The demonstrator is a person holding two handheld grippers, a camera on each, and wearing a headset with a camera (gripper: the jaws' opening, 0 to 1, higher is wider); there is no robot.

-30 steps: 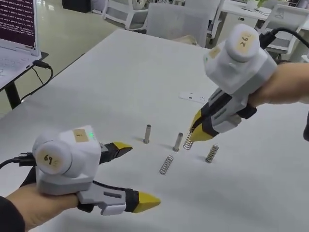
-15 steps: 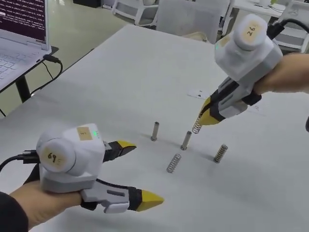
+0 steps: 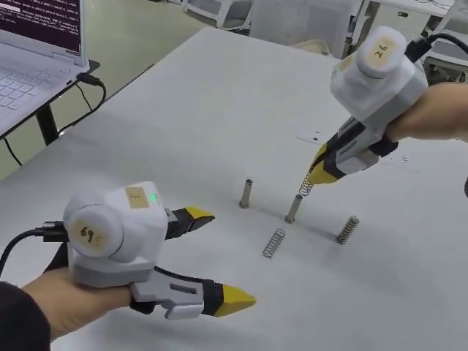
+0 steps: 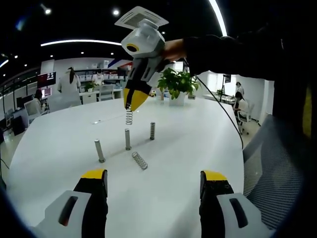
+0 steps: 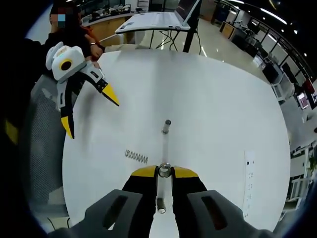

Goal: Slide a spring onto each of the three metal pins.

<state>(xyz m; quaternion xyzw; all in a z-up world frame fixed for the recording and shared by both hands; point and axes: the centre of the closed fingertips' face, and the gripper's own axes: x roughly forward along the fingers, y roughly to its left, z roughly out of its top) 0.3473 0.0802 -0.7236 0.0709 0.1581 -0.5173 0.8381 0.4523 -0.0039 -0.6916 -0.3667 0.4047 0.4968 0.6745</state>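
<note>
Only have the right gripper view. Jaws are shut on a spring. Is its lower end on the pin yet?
Observer: Not yet. In the left gripper view the spring hangs from the right gripper roughly over the pin, with a small gap above the pin's top.
Operator: Any springs outside my frame?
Observer: One. A second spring stands on end on the table, to the right of that pin in the head view.
</note>
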